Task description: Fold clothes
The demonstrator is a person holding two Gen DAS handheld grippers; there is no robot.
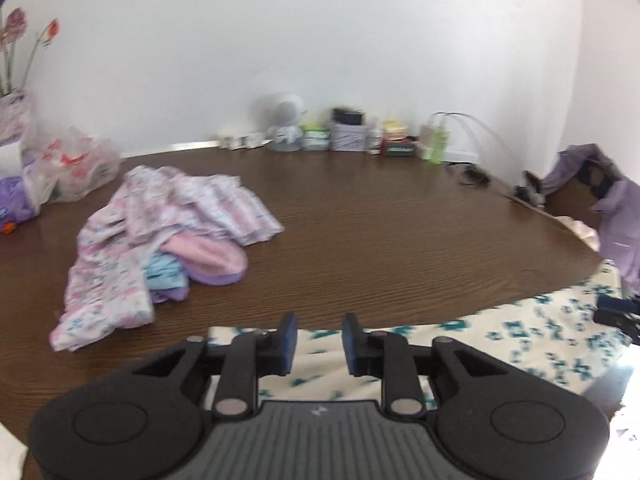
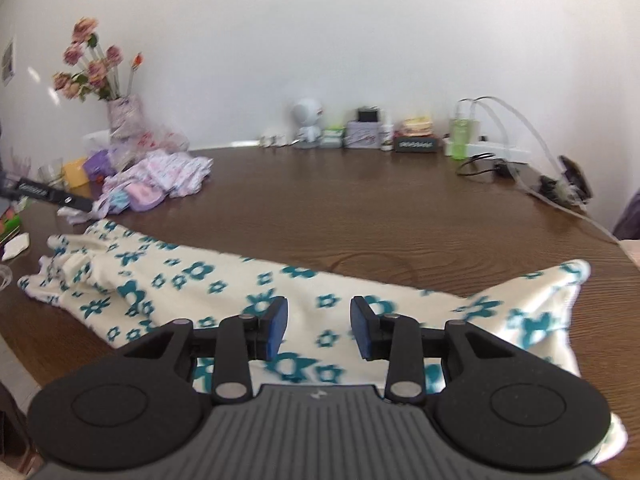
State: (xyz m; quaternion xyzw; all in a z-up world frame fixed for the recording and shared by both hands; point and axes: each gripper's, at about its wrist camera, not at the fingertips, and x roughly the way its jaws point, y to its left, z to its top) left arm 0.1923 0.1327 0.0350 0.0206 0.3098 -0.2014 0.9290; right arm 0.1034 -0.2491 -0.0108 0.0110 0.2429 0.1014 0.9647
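The right gripper [image 2: 318, 328] has its two blue-padded fingers spread apart with nothing between them, and it hangs directly over a cream garment printed with teal flowers [image 2: 224, 288]. The garment lies stretched out on the dark wooden desk [image 2: 360, 208], just below and ahead of the fingers. Its long axis runs crosswise to the gripper — from a gathered, rumpled end far off to the left to a wider end that rises in a peak off to the right. The middle of the cloth sits under the fingertips.

The left gripper [image 1: 320, 344] is likewise parted and empty. It hovers above the near edge of the same flowered garment [image 1: 520, 332], which spreads away to its right, so most of the cloth lies to that side.

Judging by this, the right gripper is nearer the garment's middle and the left gripper nearer one end. Whether the garment is laid out flat for folding or is already doubled lengthwise cannot be told — motion blur softens the edges.

Ahead and to the left of the left gripper sits a loose pile of pink, blue and purple clothes [image 1: 160, 236], well apart from the flowered piece. Beyond it, against the white wall, stands a row of small household items, too blurred to name.
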